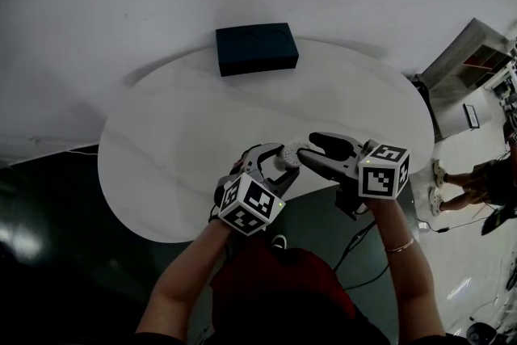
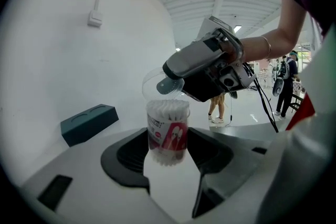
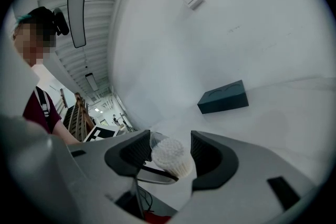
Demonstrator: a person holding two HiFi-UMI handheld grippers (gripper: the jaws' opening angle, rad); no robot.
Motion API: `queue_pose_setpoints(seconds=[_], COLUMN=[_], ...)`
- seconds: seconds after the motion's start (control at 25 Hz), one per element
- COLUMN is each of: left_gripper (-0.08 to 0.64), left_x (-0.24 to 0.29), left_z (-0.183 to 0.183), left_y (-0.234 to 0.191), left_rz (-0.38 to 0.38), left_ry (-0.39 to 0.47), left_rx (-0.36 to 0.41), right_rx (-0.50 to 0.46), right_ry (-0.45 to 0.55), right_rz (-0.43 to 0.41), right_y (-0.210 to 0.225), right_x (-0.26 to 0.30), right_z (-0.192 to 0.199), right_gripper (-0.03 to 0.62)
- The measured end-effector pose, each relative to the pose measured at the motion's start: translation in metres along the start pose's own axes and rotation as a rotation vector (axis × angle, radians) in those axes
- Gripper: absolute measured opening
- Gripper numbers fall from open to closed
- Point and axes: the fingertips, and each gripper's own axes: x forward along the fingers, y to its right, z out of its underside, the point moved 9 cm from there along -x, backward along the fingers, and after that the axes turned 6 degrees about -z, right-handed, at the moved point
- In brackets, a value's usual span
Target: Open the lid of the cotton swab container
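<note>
A clear cotton swab container with a red-and-white label hangs upright in the air over the table's front edge. My left gripper is shut on its body. The swab heads show bare at the container's top. Its clear lid stands tilted up and off to the left of the rim. My right gripper comes in from the right at lid height, one fingertip against the lid. In the right gripper view the jaws flank the lid and the swab bundle closely.
A dark blue box lies at the far side of the round white table, against the white wall. Both grippers hover at the table's near edge. A person stands on the floor to the right, and cables run below.
</note>
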Motion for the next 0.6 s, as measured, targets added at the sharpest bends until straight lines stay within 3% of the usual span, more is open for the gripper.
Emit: queue_pose_setpoints(seconds=[0.6], left_gripper=[0.249], left_x=[-0.002], left_z=[0.014], left_y=[-0.021], left_rz=[-0.035], left_ry=[-0.048], left_rx=[-0.078], right_rx=[-0.033], right_ry=[0.112], right_rz=[0.145], right_y=[0.017], right_x=[0.001], right_z=[-0.020], right_gripper=[0.247])
